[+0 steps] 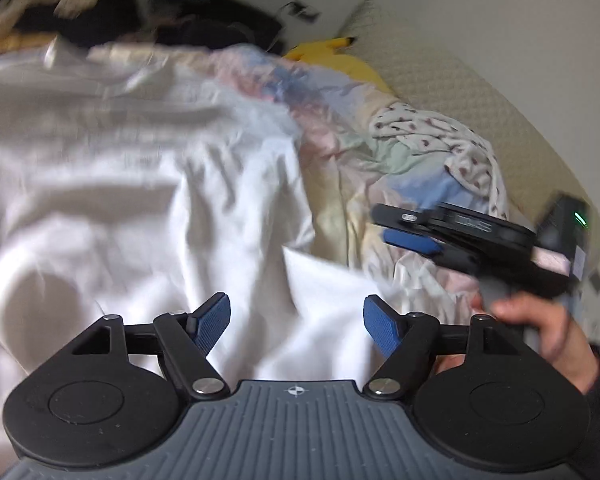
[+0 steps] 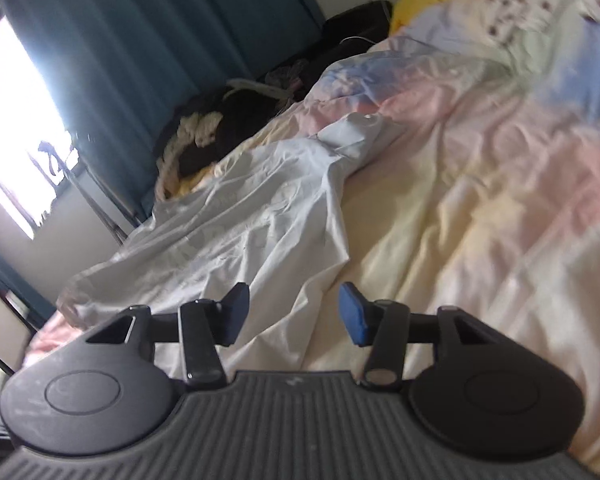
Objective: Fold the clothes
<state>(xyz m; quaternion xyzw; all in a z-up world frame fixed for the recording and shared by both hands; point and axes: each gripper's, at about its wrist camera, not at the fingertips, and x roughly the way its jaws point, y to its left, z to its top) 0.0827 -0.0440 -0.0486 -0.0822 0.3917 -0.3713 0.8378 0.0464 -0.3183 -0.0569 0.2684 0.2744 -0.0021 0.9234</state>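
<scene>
White cotton, crumpled and creased: the white shirt [image 1: 148, 200] lies spread over the pastel duvet [image 2: 480, 208] on the bed, and in the right wrist view it runs as one long strip from the near gripper away toward the far left, its far end near the dark heap of clothes [image 2: 220, 128] by the teal curtain [image 2: 140, 40]. So the long axis goes near-right to far-left across the bed, with one narrower part that looks like a sleeve or collar end pointing to the far right, onto the pink patch of the duvet. The left gripper [image 1: 297, 322] hangs just above the shirt's near edge, its blue pads [image 1: 212, 322] spread wide, cloth showing below the gap and nothing pinched. The right gripper [image 2: 289, 314] sits over the shirt's near right hem, fingers apart too, the pads clear of the fabric. In the left wrist view the right gripper shows again on the right, blurred, with the person's hand [image 1: 540, 332] wrapped round its handle. Further off, a yellow plush toy [image 1: 340, 60] lies at the far end of the bed, and a white garment with small dark prints [image 1: 452, 148] is bunched at the far right against the cream headboard [image 1: 460, 80].
</scene>
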